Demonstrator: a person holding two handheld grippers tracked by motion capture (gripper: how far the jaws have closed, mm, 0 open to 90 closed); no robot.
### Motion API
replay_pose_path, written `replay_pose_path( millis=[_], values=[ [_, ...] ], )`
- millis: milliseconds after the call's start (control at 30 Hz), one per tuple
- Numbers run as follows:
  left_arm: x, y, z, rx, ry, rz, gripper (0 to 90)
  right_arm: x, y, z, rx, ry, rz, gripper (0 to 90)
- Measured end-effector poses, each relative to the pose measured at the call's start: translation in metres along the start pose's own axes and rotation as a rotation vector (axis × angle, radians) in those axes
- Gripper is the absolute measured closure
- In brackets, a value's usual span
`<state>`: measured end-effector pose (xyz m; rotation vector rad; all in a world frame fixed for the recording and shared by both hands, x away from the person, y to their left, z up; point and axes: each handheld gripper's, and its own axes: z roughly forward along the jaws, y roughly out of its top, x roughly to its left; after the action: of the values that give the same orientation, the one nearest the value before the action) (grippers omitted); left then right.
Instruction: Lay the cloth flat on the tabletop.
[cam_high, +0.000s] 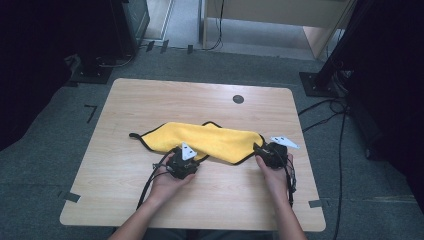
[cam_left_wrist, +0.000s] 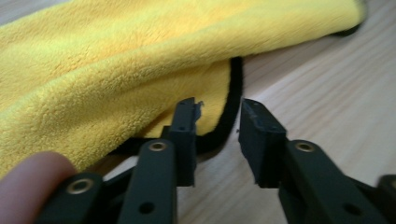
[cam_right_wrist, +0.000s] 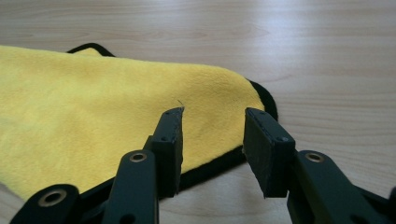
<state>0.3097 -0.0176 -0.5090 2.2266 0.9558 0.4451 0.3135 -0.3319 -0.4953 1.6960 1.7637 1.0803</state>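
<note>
A yellow cloth (cam_high: 210, 136) with black trim lies folded across the middle of the wooden table (cam_high: 150, 97). My left gripper (cam_high: 192, 158) is at the cloth's near edge, left of centre. In the left gripper view its jaws (cam_left_wrist: 217, 135) stand apart, the cloth's black hem (cam_left_wrist: 229, 112) runs between them, and the pads do not press on it. My right gripper (cam_high: 260, 150) is at the cloth's right end. In the right gripper view its jaws (cam_right_wrist: 212, 140) are apart over the rounded yellow corner (cam_right_wrist: 219, 93), with no pinch on the cloth.
A dark round grommet (cam_high: 238, 99) sits in the table top near the far edge. Cables (cam_high: 325, 112) run over the grey carpet to the right, and black stands (cam_high: 95, 70) flank the table. Bare wood lies on the near side of the cloth.
</note>
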Motion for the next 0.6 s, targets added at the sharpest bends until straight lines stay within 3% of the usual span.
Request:
replay_pose_path(
  millis=[167, 267, 433, 600],
  values=[
    [0.002, -0.002, -0.003, 0.014, 0.008, 0.006, 81.5, -0.008, -0.004, 0.001, 0.013, -0.021, 0.011, 59.0],
    [0.005, -0.011, -0.014, 0.009, -0.041, 0.013, 83.8, -0.01, -0.005, 0.0, 0.008, -0.031, -0.011, 59.1],
    [0.017, -0.041, -0.044, -0.003, -0.091, 0.016, 83.9, -0.009, -0.005, -0.001, 0.01, -0.022, -0.024, 59.1],
    [0.037, -0.078, -0.077, 0.023, -0.094, 0.008, 83.9, -0.006, -0.006, 0.001, 0.02, -0.032, -0.046, 59.1]
  ],
)
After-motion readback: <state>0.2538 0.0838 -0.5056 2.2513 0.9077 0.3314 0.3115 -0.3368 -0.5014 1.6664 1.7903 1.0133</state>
